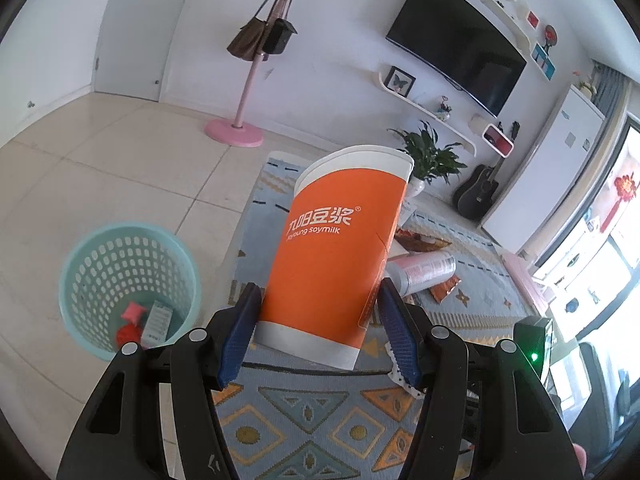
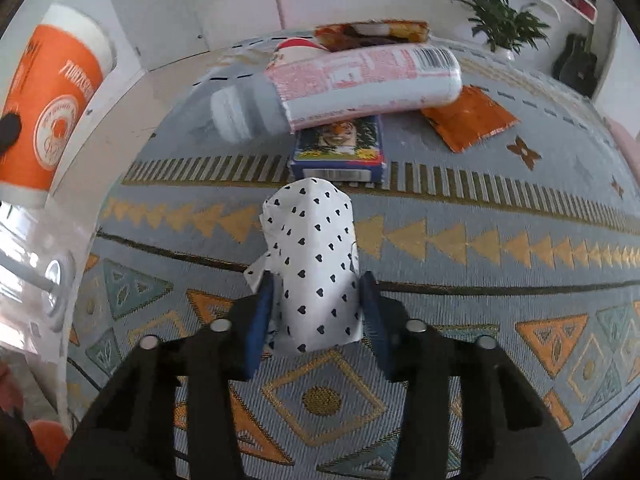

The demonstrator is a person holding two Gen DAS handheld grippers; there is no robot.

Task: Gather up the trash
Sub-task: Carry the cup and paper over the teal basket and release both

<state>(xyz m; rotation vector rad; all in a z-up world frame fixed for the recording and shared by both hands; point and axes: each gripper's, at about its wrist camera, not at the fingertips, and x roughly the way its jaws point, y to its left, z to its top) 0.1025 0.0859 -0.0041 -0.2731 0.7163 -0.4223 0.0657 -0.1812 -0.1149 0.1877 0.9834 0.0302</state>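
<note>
My left gripper [image 1: 320,320] is shut on an orange soymilk paper cup [image 1: 340,240] and holds it upright above the patterned rug [image 1: 312,412]. The cup also shows at the left of the right wrist view [image 2: 52,100]. A teal waste basket [image 1: 128,284] stands on the tiled floor to the left, with some red and white trash inside. My right gripper [image 2: 318,312] is shut on a crumpled white paper with black hearts [image 2: 316,264], low over the rug [image 2: 480,248]. Beyond it lie a white bottle with a pink label [image 2: 340,84], a blue box [image 2: 340,148] and an orange wrapper [image 2: 468,118].
A snack packet [image 2: 372,34] lies behind the bottle. A pink coat stand [image 1: 240,120] with bags, a potted plant [image 1: 428,156], a guitar [image 1: 478,192] and a wall television [image 1: 460,48] stand at the far side. Tiled floor lies left of the rug.
</note>
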